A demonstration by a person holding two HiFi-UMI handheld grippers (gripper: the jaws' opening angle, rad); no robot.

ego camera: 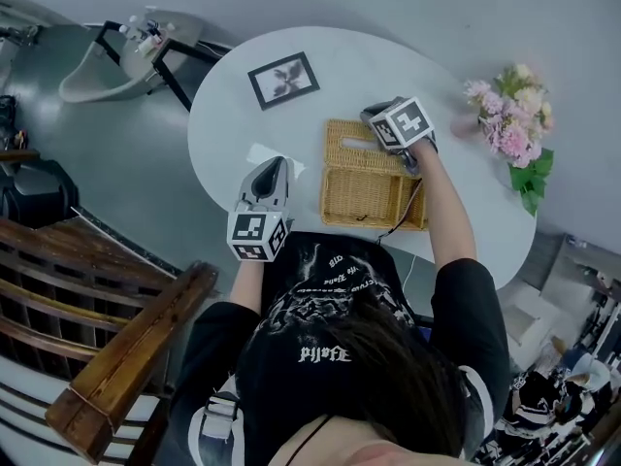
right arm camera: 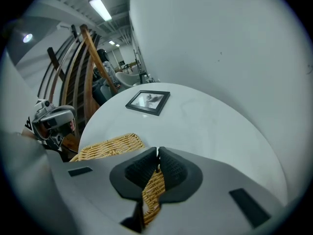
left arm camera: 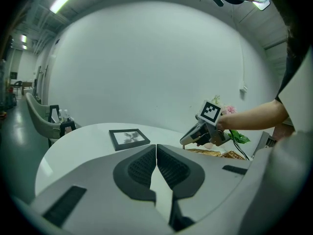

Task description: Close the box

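A woven wicker box (ego camera: 374, 200) stands open on the white oval table (ego camera: 233, 115). Its lid (ego camera: 351, 144) is tipped back behind it. My right gripper (ego camera: 372, 116) is at the lid's far right corner. In the right gripper view its jaws (right arm camera: 157, 153) are pinched together, with the wicker lid (right arm camera: 110, 146) running in between them. My left gripper (ego camera: 275, 165) hovers over bare table to the left of the box. Its jaws (left arm camera: 156, 146) meet at the tips with nothing held. The left gripper view catches the right gripper (left arm camera: 188, 140) over the box (left arm camera: 215, 153).
A black picture frame (ego camera: 283, 79) lies at the table's far side, and pink flowers (ego camera: 514, 124) stand at its right end. A white slip of paper (ego camera: 257, 153) lies near the left gripper. A black cable (ego camera: 403, 212) crosses the box's front. A wooden chair (ego camera: 116, 357) stands near left.
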